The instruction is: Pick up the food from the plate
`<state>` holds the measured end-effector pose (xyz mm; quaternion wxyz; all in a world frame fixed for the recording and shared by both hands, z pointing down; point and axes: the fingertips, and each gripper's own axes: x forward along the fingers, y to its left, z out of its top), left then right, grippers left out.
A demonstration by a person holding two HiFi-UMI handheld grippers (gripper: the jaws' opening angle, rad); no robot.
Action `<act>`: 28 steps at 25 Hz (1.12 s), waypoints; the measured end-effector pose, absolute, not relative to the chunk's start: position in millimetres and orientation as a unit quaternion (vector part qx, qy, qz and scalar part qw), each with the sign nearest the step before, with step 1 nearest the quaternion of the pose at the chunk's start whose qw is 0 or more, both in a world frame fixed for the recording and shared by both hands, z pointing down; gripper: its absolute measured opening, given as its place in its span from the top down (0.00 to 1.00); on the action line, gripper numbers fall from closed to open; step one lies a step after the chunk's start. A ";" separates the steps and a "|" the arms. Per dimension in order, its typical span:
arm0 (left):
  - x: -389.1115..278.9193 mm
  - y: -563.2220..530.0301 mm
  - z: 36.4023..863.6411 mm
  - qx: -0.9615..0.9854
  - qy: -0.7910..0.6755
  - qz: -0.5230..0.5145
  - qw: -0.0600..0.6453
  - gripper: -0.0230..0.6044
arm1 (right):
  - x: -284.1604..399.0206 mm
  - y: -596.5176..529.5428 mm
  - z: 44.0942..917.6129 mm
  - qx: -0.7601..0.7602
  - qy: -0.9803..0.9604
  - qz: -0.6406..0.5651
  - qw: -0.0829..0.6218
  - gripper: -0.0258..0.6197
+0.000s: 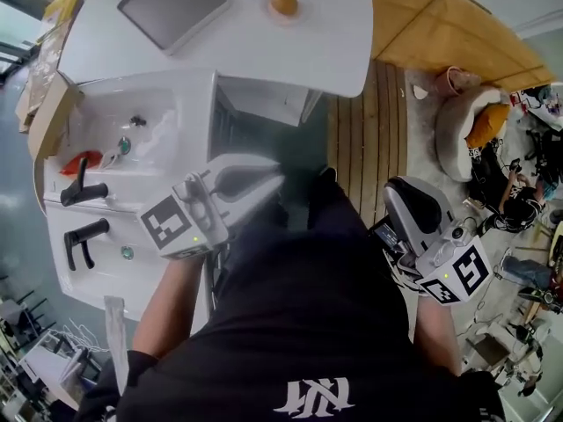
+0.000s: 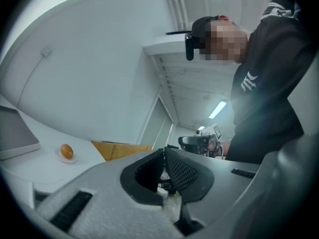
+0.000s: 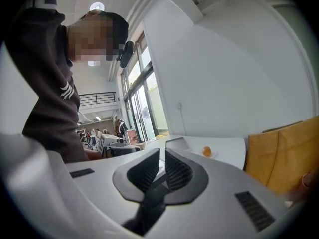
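**Grippers closed and well short of the table**

Left gripper [image 2: 163, 152]: jaws pressed together, nothing between them, held low beside the person's body on the near side of the table [image 1: 264, 55]. Right gripper [image 3: 162, 154]: jaws likewise pressed together and empty, also on the near side of the table and farther from it than the left. Between the left gripper and the table stands a white sink [image 1: 114, 117] with black taps [image 1: 84, 187]. On the table, toward its far side, the food [image 1: 283, 2], a small round orange piece, sits on a little plate [image 1: 272, 12]. A grey tray [image 1: 171, 7] lies beside the plate on the same tabletop.

Likely hazards, judged from this layout:
- The reach to the food is long, so jaws not spread in time would strike it rather than straddle it.
- A round piece on so small a plate may roll off at a glancing touch.
- A hard squeeze could dent or crush the food.
- A jaw set too low may catch the plate's rim and drag the plate across the table.
- The left gripper's path passes the sink and could clip it.
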<state>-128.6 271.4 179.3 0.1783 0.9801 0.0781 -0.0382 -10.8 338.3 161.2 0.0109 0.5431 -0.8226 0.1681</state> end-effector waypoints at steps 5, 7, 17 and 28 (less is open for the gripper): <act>-108.8 238.7 197.6 0.982 0.052 0.015 0.178 0.95 | 11.8 283.0 171.3 0.519 -0.839 0.163 -0.009 0.95; -94.5 225.6 200.6 0.983 0.038 0.027 0.179 0.95 | 27.3 263.8 172.7 0.507 -0.846 0.165 -0.018 0.95; 17.4 99.3 173.1 0.987 -0.057 0.034 0.147 0.95 | 157.8 168.3 175.6 0.430 -0.883 0.184 -0.032 0.95; 27.1 57.6 183.6 0.972 -0.145 0.083 0.168 0.95 | 178.7 94.0 202.7 0.342 -0.910 0.220 -0.073 0.95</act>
